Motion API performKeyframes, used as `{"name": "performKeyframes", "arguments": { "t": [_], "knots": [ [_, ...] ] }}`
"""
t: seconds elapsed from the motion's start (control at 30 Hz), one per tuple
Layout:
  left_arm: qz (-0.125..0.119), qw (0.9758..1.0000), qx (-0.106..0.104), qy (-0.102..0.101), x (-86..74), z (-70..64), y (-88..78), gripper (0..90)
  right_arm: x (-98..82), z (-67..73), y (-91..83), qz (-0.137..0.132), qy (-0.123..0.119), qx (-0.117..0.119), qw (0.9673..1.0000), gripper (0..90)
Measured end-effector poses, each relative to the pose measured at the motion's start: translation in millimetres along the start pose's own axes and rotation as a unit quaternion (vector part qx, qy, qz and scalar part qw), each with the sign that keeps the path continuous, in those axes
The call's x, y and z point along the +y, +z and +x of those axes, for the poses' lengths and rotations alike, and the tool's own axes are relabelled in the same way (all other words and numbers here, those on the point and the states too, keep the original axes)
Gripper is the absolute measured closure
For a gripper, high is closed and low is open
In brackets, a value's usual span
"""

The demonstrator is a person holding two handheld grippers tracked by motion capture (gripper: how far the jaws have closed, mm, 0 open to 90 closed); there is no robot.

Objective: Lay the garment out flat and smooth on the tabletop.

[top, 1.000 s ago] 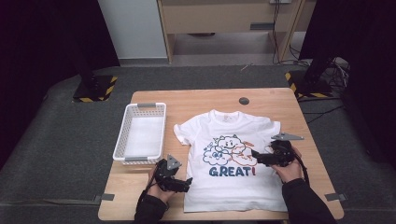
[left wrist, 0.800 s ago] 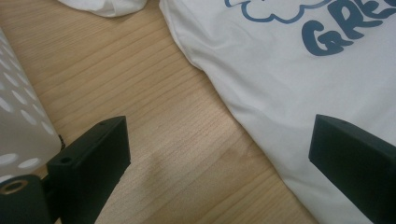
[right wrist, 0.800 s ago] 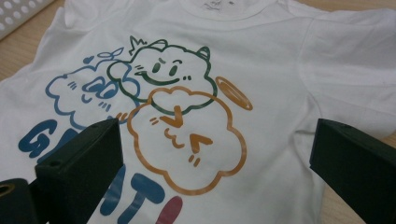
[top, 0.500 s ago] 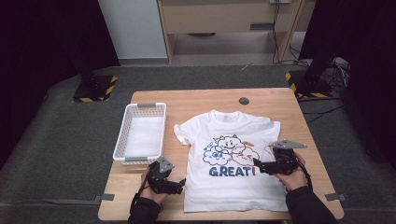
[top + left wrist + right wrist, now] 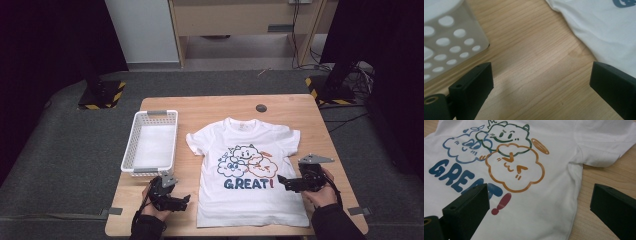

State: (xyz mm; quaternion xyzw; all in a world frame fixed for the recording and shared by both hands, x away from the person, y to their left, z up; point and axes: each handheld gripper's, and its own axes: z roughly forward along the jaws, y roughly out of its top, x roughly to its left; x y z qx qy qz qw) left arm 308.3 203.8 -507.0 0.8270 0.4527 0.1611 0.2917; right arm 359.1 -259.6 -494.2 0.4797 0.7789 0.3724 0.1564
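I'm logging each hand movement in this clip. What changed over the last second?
The left gripper drew back off the T-shirt to bare table near the person. The right gripper slid outward toward the shirt's right edge. Both have their jaws open and hold nothing. The shirt and white basket stayed put.

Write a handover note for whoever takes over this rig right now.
Left claw: open, over bare wood between the basket and the shirt's lower left edge, holding nothing.
Right claw: open, at the shirt's right side edge, one jaw over the print, the other over wood.
Shirt: flat, print up, unfolded, mid-table.
Basket: left of the shirt, looks empty.
Done: nothing folded or gripped.
Left: probably grip both side edges and start folding.
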Motion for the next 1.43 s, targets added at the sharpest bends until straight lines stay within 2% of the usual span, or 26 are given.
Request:
{"name": "performKeyframes", "arguments": {
  "t": [0.23,0.5,0.67,0.77,1.0,1.3,1.43],
  "knots": [
    [0.011,0.9999,0.006,-0.006,-7.7,6.9,-3.2,4.7,-6.4,-7.9,-2.8,0.007,0.006,-0.005,0.9999,2.0],
    [0.018,0.9994,0.017,-0.023,-16.2,18.5,-7.7,4.1,-15.4,-19.9,-5.1,0.013,0.018,-0.01,0.9997,1.4],
    [0.023,0.9988,0.027,-0.035,-20.8,29.1,-7.9,3.9,-19.3,-26.0,-1.9,0.02,0.019,-0.027,0.9992,1.4],
    [0.021,0.9983,0.033,-0.042,-23.8,36.5,-8.1,3.7,-20.6,-30.8,-2.3,0.017,0.023,-0.029,0.9992,1.1],
    [0.022,0.9961,0.061,-0.06,-31.5,52.5,-8.0,2.2,-24.0,-41.7,-0.6,0.026,0.028,-0.047,0.9982,0.6],
    [0.013,0.9947,0.061,-0.081,-36.8,63.2,-5.0,0.5,-28.3,-59.4,2.4,0.033,0.04,-0.087,0.9949,0.6],
    [0.005,0.9947,0.064,-0.081,-37.6,65.6,-3.8,0.0,-29.6,-64.3,3.5,0.034,0.045,-0.098,0.9936,0.6]
  ]
}}
